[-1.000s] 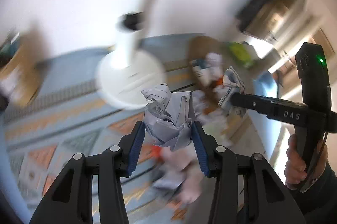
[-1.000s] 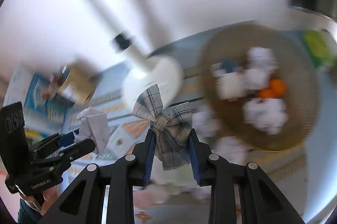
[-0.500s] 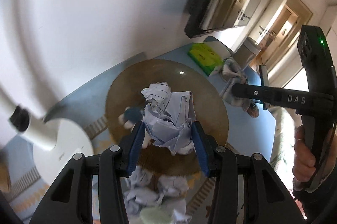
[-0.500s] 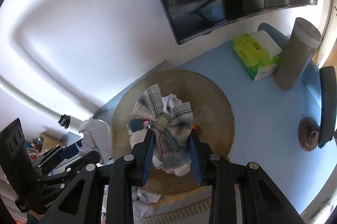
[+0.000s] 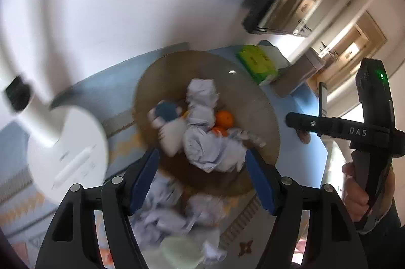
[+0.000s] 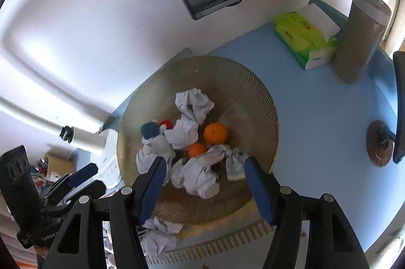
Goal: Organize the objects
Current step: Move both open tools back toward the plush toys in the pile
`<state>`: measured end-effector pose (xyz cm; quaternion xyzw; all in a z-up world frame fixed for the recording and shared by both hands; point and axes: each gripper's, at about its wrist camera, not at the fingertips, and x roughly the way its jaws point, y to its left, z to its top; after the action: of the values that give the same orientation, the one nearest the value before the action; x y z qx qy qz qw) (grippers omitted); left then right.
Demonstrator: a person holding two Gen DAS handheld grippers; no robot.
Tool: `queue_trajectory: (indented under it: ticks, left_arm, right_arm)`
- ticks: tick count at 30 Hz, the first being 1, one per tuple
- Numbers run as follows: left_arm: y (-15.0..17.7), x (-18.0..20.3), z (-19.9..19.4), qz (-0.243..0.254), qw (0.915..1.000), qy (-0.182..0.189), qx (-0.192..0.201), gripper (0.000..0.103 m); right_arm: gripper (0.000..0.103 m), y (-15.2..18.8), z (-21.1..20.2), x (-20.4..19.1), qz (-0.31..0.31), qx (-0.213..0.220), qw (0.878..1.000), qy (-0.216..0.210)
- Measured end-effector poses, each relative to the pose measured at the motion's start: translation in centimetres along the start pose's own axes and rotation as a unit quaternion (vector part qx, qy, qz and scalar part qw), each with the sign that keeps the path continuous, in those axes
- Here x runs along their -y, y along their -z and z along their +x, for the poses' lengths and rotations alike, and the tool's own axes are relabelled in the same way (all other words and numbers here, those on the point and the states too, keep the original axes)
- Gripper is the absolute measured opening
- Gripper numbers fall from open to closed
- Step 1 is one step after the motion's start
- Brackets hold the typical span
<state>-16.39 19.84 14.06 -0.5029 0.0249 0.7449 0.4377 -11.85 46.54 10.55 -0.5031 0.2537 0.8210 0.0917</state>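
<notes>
In the basket (image 6: 255, 102), crumpled paper (image 6: 200, 175) lies beyond both parted jaws

Crumpled papers (image 6: 193, 104), two oranges (image 6: 215, 133) and a sock (image 6: 235, 162) are piled in the basket (image 6: 253, 97) on the desk (image 6: 316, 117). Tissue pack (image 6: 303, 38) and canister (image 6: 359, 41) are parked behind it, to the right.

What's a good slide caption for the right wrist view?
Open right gripper above round woven basket holding crumpled papers and two oranges.
</notes>
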Motion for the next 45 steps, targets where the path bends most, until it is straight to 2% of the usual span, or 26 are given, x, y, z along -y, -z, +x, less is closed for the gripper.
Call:
queue_trajectory:
  ticks: [5, 9, 12, 17, 20, 26, 30, 33, 35, 37, 38, 39, 42, 44, 45]
  left_arm:
    - [3.2, -4.0, -3.7, -0.055, 0.9982, -0.018, 0.013, 0.069]
    - [6.2, -6.8, -7.5, -0.096, 0.9933, -0.048, 0.043, 0.069]
    - [8.3, -8.4, -9.2, -0.119, 0.9907, -0.052, 0.042, 0.069]
    - [12.1, -10.4, -9.8, -0.149, 0.9874, -0.049, 0.021, 0.069]
    - [13.7, -10.3, -9.5, -0.146, 0.9884, -0.041, 0.004, 0.069]
    - [15.9, -7.4, -8.3, -0.075, 0.9961, -0.019, -0.043, 0.069]
    - [16.7, -6.0, -7.9, -0.05, 0.9972, -0.023, -0.051, 0.069]
    - [16.9, -6.3, -7.5, -0.047, 0.9968, -0.029, -0.058, 0.069]
    - [17.0, -6.8, -7.4, -0.053, 0.9963, -0.025, -0.062, 0.069]
    - [17.1, -6.7, -7.6, -0.05, 0.9967, -0.015, -0.062, 0.069]
    - [17.0, -6.5, -7.8, -0.044, 0.9971, -0.004, -0.061, 0.069]
    - [17.0, -6.2, -7.8, -0.037, 0.9974, 0.006, -0.061, 0.069]
    - [16.9, -5.2, -7.2, -0.016, 0.9969, 0.023, -0.073, 0.069]
    - [16.9, -4.4, -6.2, 0.0, 0.9963, 0.022, -0.083, 0.069]
    - [17.0, -4.1, -5.6, 0.006, 0.9957, 0.021, -0.09, 0.069]
  right_arm:
    - [0.063, 2.0, -0.3, -2.1, -0.021, -0.012, 1.0, -0.01]
    - [0.063, 4.2, -0.4, -4.4, -0.043, -0.028, 0.998, -0.022]
    - [0.063, 5.6, -0.4, -6.1, -0.053, -0.042, 0.997, -0.043]
    - [0.063, 7.8, -0.5, -9.0, -0.084, -0.053, 0.994, -0.045]
    - [0.063, 9.5, 0.1, -10.9, -0.103, -0.069, 0.991, -0.052]
    - [0.063, 13.0, 2.6, -13.7, -0.13, -0.117, 0.983, -0.057]
    - [0.063, 13.8, 3.6, -14.3, -0.139, -0.126, 0.981, -0.05]
    - [0.063, 13.5, 4.0, -15.7, -0.167, -0.124, 0.977, -0.045]
    - [0.063, 13.5, 4.4, -17.0, -0.207, -0.129, 0.969, -0.038]
    - [0.063, 14.2, 5.0, -19.0, -0.29, -0.137, 0.947, -0.012]
    - [0.063, 14.9, 5.4, -20.1, -0.349, -0.135, 0.927, 0.012]
    - [0.063, 15.2, 5.6, -20.7, -0.379, -0.133, 0.916, 0.022]
    - [0.063, 15.4, 6.8, -21.9, -0.443, -0.138, 0.885, 0.027]
    - [0.063, 15.3, 8.2, -22.2, -0.468, -0.162, 0.868, 0.021]
    - [0.063, 15.5, 9.3, -22.2, -0.485, -0.18, 0.855, 0.024]
